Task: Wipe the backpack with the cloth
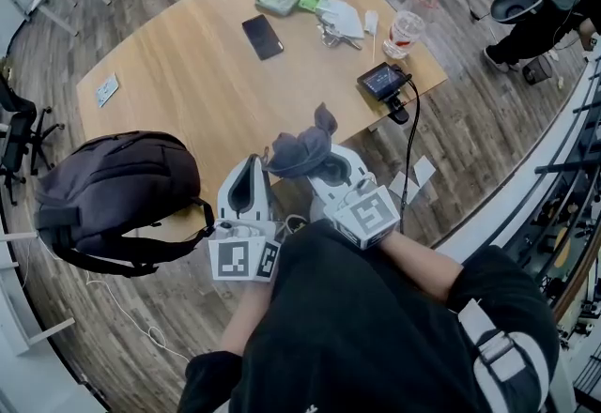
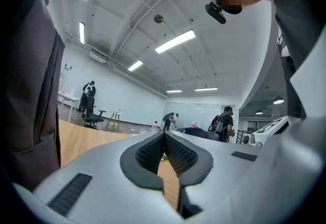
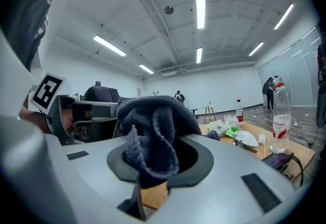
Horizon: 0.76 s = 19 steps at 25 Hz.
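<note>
Head view, right gripper (image 1: 324,160): its jaws are clamped on the dark grey cloth (image 1: 300,151), which bunches up ahead of the tips.
Head view, left gripper (image 1: 250,165): jaws together and empty, just beside the right gripper and on its left.
Head view, backpack (image 1: 113,191): it lies at the edge of the wooden table (image 1: 178,54), to the left of the left gripper and near it. It is farther from the cloth, which does not touch it.
Left gripper view, left gripper (image 2: 164,140): the pads meet with nothing between them, and only table wood shows past them.
Left gripper view, backpack (image 2: 30,90): dark fabric fills the frame's left edge, close alongside this gripper, but contact cannot be told.
Right gripper view, right gripper (image 3: 155,164): closed on the cloth (image 3: 153,126), whose knit folds spill over the pads and forward.
Right gripper view, table (image 3: 254,151): clutter and a water bottle (image 3: 279,116) sit ahead and to the right of this gripper, well off.
Step in hand: the cloth is gripped and wiping has not begun, so this looks like the approach.
Next move: the right gripper likely has to carry the cloth leftward past the left gripper and lay the loose bunch flat on the bag. The empty left gripper seems placed to steady the bag.
</note>
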### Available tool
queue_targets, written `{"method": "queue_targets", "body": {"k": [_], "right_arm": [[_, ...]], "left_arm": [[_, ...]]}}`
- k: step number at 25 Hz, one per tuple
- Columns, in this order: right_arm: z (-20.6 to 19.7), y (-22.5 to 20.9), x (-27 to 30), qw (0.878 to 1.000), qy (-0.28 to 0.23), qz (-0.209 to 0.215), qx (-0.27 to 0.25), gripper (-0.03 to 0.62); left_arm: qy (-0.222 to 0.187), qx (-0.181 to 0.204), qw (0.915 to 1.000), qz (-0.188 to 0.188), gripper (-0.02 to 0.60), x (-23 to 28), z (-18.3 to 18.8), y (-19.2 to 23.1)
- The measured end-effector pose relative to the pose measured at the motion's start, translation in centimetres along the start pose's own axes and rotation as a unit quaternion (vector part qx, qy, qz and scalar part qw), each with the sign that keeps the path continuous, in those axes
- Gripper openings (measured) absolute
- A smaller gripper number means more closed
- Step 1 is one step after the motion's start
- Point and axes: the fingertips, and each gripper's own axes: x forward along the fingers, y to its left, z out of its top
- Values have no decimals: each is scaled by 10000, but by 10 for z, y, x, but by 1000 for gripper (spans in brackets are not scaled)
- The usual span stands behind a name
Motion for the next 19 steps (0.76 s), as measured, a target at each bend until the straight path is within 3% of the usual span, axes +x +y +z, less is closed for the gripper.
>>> {"method": "queue_targets", "body": {"k": [19], "right_arm": [[-8, 16, 5, 9997, -16, 142, -205, 92]], "left_arm": [[-44, -46, 10000, 1, 18, -13, 3, 7]]}}
